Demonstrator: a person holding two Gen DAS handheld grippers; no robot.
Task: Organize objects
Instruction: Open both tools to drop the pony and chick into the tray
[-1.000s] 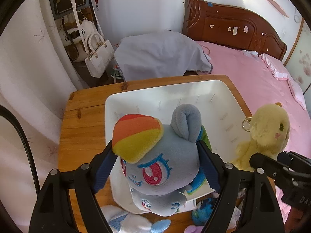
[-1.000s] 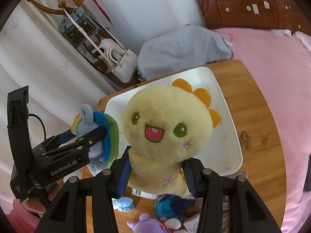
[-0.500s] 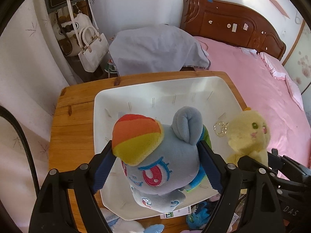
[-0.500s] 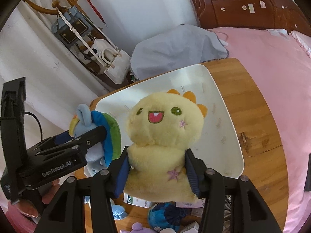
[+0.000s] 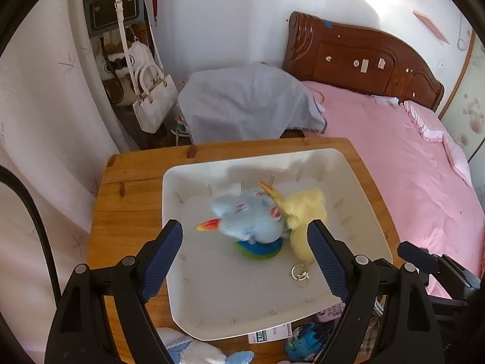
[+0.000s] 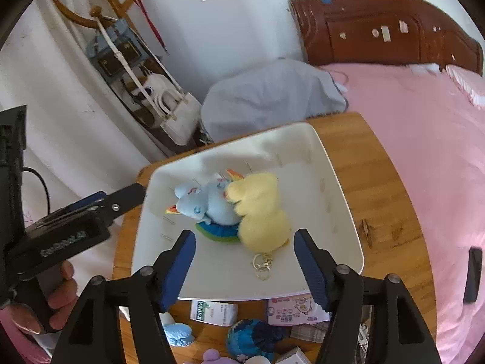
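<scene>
Both plushes are now lying in the white tray on the wooden surface, no longer clamped: the left gripper is standing released and empty above the blue pony plush, and the right gripper is opening with nothing between its pads, over the yellow plush touching the pony. Two items are sorted; smaller toys and boxes at the tray's near edge are probably next.

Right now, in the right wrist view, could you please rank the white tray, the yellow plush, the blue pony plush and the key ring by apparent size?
1. white tray
2. yellow plush
3. blue pony plush, partly hidden behind the yellow one, so the order of these two is unsure
4. key ring
</scene>
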